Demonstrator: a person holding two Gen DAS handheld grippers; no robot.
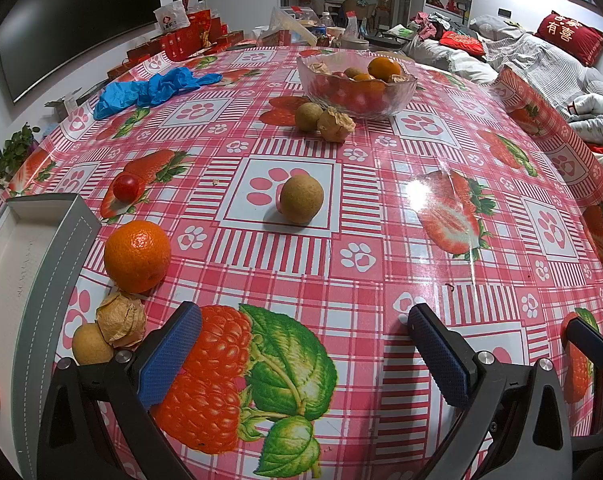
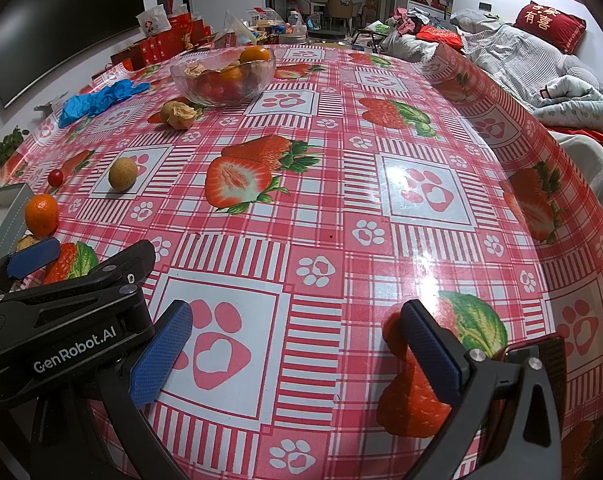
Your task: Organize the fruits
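Two tools hover over the table (image 1: 381,240), both released and holding nothing: the left tool (image 1: 305,356) near the left edge, the right tool (image 2: 297,350) beside it over bare cloth. The bowl (image 1: 355,98) toward the far edge already holds oranges, tomatoes and husked fruit. Loose fruit remains: a longan (image 1: 301,199) mid-table, a tomato (image 1: 126,187) and an orange (image 1: 137,257) by the grey box (image 1: 41,280) at the left edge, with a husk (image 1: 121,320) and another longan (image 1: 91,345) touching each other below the orange. A third longan (image 1: 308,117) and husk (image 1: 335,123) sit just before the bowl.

Risks, as I judge them: the round fruit may roll on the glossy cloth if nudged off-centre; the tomato could burst under a hard squeeze; the papery husk may crush; grabbing at the touching pair could knock its neighbour toward the edge.
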